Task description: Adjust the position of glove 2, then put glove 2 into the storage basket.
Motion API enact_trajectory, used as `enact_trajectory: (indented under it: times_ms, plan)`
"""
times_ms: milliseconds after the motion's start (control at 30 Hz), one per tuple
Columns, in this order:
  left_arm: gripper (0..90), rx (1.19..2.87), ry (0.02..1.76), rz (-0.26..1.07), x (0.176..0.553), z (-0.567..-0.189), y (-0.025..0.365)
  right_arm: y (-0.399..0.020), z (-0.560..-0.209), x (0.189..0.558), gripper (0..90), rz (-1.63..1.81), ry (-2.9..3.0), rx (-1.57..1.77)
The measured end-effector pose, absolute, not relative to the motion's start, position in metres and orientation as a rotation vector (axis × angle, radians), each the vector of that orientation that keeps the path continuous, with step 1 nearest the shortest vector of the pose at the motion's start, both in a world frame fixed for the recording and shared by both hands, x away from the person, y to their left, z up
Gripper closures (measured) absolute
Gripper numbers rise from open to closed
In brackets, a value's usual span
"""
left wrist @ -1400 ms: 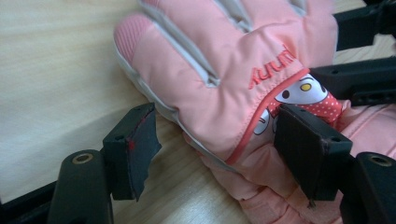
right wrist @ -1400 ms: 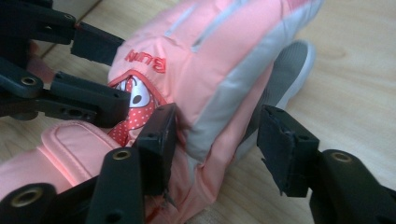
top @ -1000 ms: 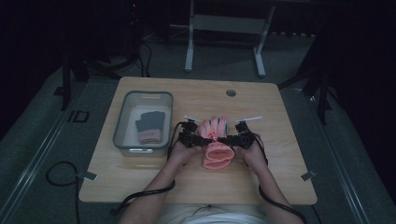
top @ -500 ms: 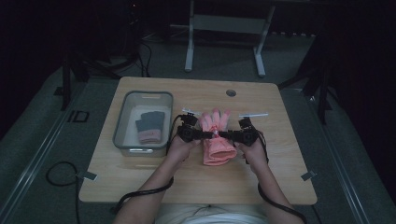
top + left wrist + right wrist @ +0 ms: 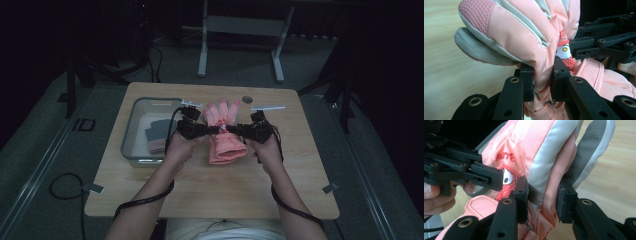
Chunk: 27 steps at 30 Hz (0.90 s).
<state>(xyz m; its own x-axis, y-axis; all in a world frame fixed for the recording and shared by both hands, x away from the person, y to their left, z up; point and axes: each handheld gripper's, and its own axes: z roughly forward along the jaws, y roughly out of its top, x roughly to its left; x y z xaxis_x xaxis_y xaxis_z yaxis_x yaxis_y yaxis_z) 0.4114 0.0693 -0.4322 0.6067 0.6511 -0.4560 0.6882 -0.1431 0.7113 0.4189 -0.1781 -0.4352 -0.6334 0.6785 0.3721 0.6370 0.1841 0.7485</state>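
A pink glove (image 5: 224, 131) with grey panels is held above the middle of the table (image 5: 210, 192), fingers pointing away from the person. My left gripper (image 5: 212, 131) is shut on the glove's left side, and in the left gripper view its jaws pinch a fold of the pink glove (image 5: 529, 47). From the other side my right gripper (image 5: 231, 131) is shut on it too; in the right gripper view the pink glove (image 5: 541, 155) bunches between its jaws. A small printed penguin figure (image 5: 564, 51) shows on the glove.
A clear plastic bin (image 5: 135, 131) stands at the table's left with dark grey gloves (image 5: 156, 135) inside. A small round hole (image 5: 247, 99) sits near the table's far edge. Cables trail from both grippers off the near edge.
Both grippers have lifted the glove slightly and shifted it a little away from the person; both grips are unchanged.
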Motion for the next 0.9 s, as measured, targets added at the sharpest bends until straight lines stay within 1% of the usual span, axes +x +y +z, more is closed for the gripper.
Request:
enact_trajectory:
  times_ms: [167, 367, 600, 900]
  plan:
    - [75.2, 1.838, 1.076, 0.003, 0.408, -0.414, 0.083, -0.164, -0.418, 0.422, 66.7, 1.497, 2.386, 1.279]
    - [75.6, 1.812, 1.092, 0.031, 0.404, -0.403, 0.100, -0.147, -0.405, 0.425, 66.6, 1.513, 2.400, 1.231]
    - [75.7, 1.793, 1.117, 0.054, 0.401, -0.397, 0.123, -0.125, -0.399, 0.430, 66.6, 1.531, 2.430, 1.189]
    - [75.6, 1.741, 1.178, 0.095, 0.393, -0.392, 0.162, -0.083, -0.390, 0.438, 66.6, 1.517, 2.490, 1.114]
